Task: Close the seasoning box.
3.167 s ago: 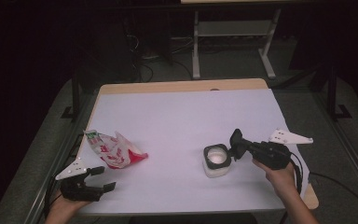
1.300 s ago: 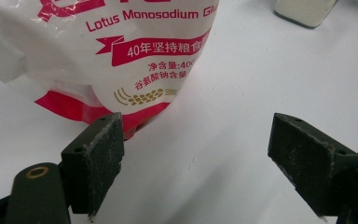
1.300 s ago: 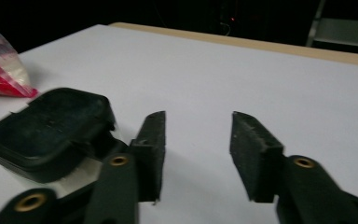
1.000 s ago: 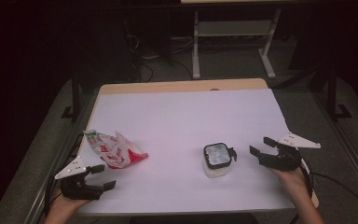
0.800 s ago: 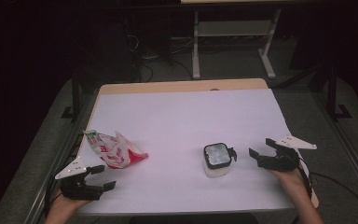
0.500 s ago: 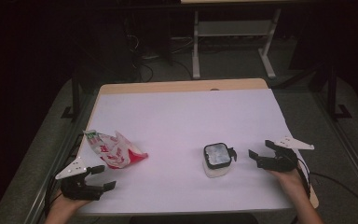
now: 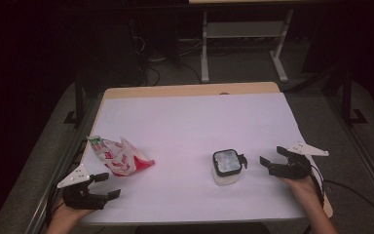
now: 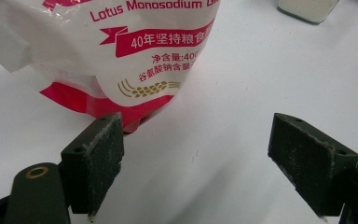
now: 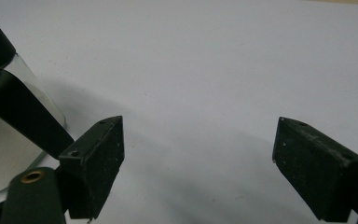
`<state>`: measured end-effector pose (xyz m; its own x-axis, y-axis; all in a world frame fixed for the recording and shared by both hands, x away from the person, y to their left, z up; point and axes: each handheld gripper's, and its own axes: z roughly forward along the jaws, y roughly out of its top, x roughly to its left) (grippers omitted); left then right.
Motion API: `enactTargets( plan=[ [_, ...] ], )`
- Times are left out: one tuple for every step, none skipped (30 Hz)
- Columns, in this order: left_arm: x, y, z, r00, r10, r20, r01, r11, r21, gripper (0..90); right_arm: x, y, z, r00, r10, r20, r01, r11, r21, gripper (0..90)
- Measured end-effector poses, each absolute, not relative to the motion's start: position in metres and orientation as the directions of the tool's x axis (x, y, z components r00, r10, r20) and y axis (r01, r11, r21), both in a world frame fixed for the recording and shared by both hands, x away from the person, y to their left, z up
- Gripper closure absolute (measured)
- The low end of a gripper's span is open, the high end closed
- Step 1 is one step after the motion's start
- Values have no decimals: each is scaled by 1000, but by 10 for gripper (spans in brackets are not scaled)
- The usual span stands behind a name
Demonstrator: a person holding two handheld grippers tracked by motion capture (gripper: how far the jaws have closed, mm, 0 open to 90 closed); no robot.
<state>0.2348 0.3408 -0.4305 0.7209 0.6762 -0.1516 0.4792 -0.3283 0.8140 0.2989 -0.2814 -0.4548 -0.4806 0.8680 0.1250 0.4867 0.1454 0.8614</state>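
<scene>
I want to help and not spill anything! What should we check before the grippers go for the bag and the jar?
1. Left gripper jaws open, nothing between them: ok.
2. Right gripper jaws open, nothing between them: ok.
3. Bag lies just beyond the left gripper, not touched: ok.
4. Jar stands upright, apart from the right gripper: ok.
5. Jar's black lid sits on top; whether it is latched: cannot tell.
6. Bag sealed: cannot tell.
</scene>
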Motion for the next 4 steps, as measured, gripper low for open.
enactTargets(
  plan=[
    [235,341,-430,720,678,-151,479,-327,815,180,299,-282,-455,-480,868,125,486,145,862,161],
    [235,341,-430,720,677,-151,478,-327,815,180,299,-282,-455,-481,868,125,486,145,862,162],
    [235,341,-430,720,677,-151,478,-327,815,180,299,-282,-455,-481,868,125,486,145,862,162],
    [235,341,-430,723,675,-146,475,-332,815,180,299,-282,-455,-481,867,126,487,145,861,161]
  ],
)
